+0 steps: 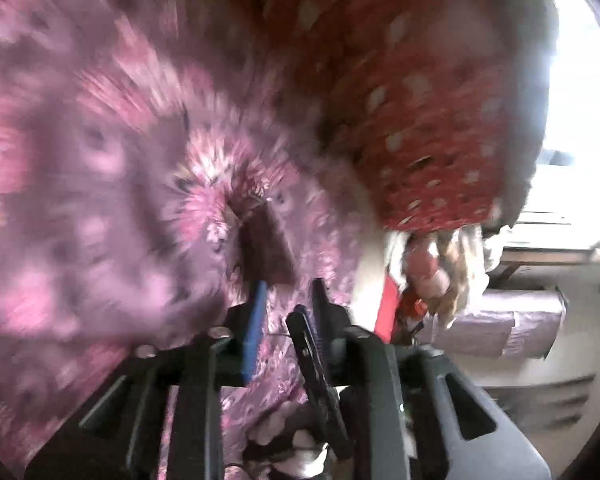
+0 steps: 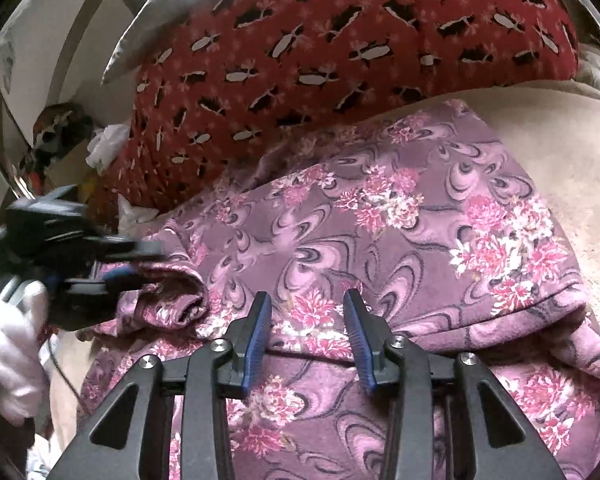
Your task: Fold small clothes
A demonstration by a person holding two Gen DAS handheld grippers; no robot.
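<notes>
the right view is sharp: the purple flowery cloth (image 2: pixel 380 232) lies flat, the right gripper (image 2: pixel 308 304) spread above it. the left gripper (image 2: pixel 140 264) is spread around a cloth edge.

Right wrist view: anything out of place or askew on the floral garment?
Yes. The purple floral garment is not lying flat: its left edge is bunched into a rumpled roll at the left hand-held gripper. A clutter heap sits beyond the red patterned cloth.
</notes>
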